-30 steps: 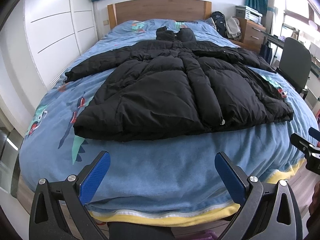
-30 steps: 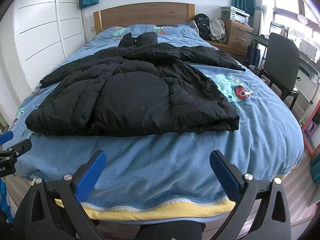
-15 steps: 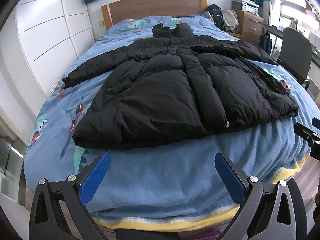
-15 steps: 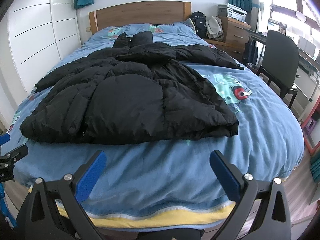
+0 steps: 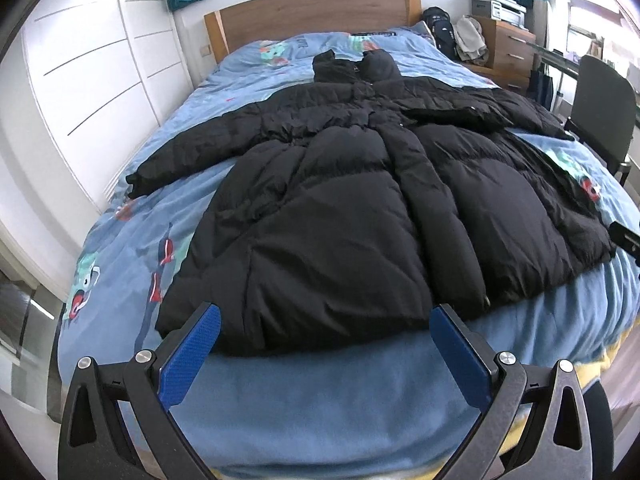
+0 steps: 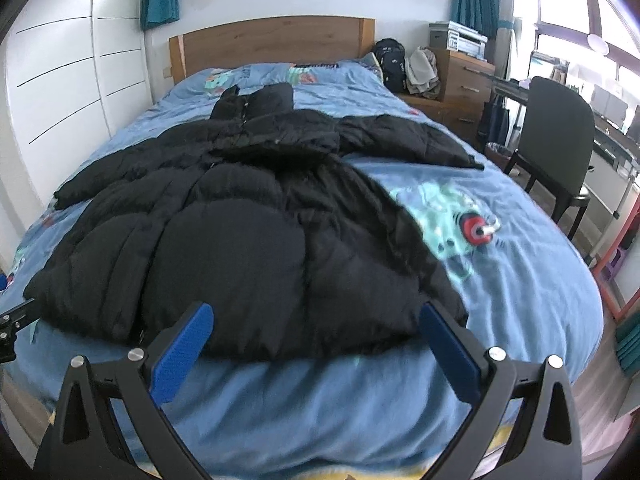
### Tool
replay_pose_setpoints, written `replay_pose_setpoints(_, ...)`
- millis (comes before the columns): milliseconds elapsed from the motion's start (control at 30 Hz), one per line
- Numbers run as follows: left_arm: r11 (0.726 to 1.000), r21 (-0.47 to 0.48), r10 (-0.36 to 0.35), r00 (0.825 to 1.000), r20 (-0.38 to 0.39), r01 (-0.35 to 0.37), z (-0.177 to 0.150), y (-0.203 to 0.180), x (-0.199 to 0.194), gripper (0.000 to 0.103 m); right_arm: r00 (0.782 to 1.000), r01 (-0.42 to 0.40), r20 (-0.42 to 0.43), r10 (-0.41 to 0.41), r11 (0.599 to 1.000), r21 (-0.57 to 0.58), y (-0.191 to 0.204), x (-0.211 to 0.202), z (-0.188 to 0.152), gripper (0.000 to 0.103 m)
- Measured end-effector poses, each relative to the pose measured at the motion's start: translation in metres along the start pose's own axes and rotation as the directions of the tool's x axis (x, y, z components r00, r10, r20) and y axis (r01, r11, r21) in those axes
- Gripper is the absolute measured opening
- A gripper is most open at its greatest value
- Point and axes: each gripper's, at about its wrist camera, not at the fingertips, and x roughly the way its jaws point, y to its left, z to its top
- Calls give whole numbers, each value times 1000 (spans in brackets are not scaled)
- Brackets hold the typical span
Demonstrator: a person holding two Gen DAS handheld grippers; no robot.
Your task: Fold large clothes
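Blue bedding with cartoon sea animals covers the big bed point(image 5: 320, 400), which fills the room from the wooden headboard point(image 6: 272, 44) down to the near edge. Right at that near edge the left gripper point(image 5: 325, 322) hangs over the bare blue cover with its two blue pads spread wide apart, and it holds nothing. The right gripper point(image 6: 316, 320) hangs beside it the same way, wide and with nothing between its pads. Just past both tools lies the black puffy coat point(image 5: 360, 208), front side up. Its bottom hem is close to the near edge of the bed, just beyond the blue pads, and its hood points at the headboard. One sleeve point(image 5: 200, 152) reaches out flat toward the left edge of the bed. The other sleeve point(image 6: 416, 144) reaches toward the right edge, near the dark chair point(image 6: 560, 136). By the far right corner of the bed stand a wooden dresser point(image 6: 464, 80) and a black backpack point(image 6: 390, 62). I think the folding has not begun: the coat is laid out, but no part is turned over yet. Both sleeves need to be folded in, and then the body needs folding up. The hem is the closest part to grab first.
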Motion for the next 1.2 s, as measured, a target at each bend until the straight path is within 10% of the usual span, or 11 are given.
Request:
replay_pose_setpoints(833, 975, -201, 102, 994, 35, -93, 209, 77, 169, 102, 993, 47, -116, -9, 944, 326, -93, 216, 158, 103)
replay_pose_setpoints(1200, 968, -209, 122, 987, -107, -142, 239, 62, 198, 102, 966, -152, -46, 253, 706, 692, -189, 310, 184, 103)
